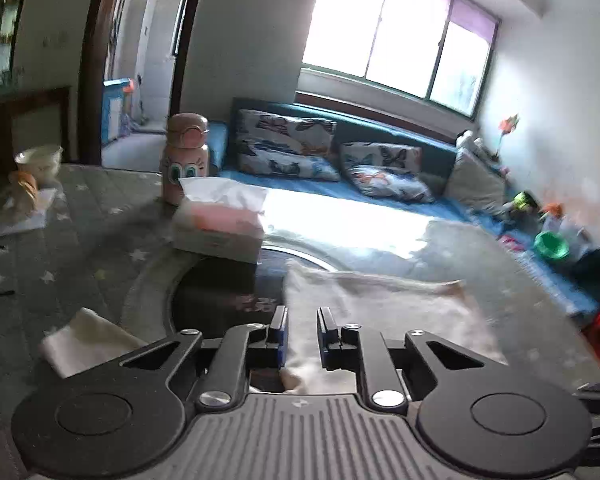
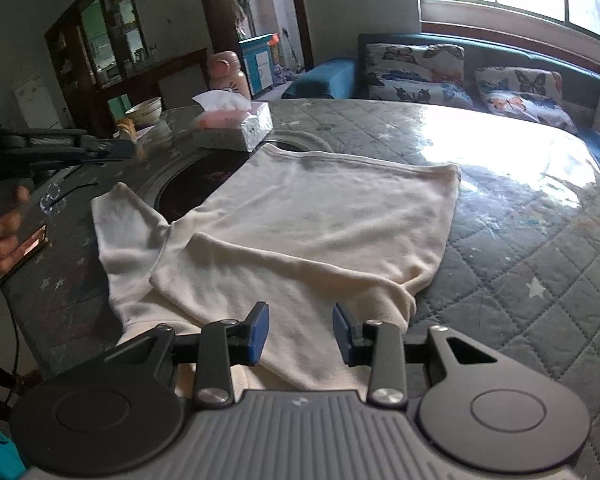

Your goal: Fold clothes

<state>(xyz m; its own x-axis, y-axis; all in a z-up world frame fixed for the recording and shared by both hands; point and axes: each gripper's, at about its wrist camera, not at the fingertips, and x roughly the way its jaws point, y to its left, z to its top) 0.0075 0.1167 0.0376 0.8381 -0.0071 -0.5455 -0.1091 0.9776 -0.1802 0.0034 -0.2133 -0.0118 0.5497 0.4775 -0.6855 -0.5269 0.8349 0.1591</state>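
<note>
Quilted tabletop [image 2: 520, 248] carries my cream shirt [image 2: 320, 216] spread flat, half-folded; left gripper [image 1: 302, 334] and right gripper [image 2: 300, 334] jaws apart, empty, so a shallow pinch could drag both layers.

Daylight enters through the far window [image 1: 396, 36], blown out white. Strong glare on the table [image 2: 500, 152]. Left side dim. Left-wrist view motion-blurred; fisheye bends the edges.

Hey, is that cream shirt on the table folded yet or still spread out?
Partly folded: the cream shirt lies flat, one sleeve folded across the body, the other sleeve still sticking out sideways.
</note>
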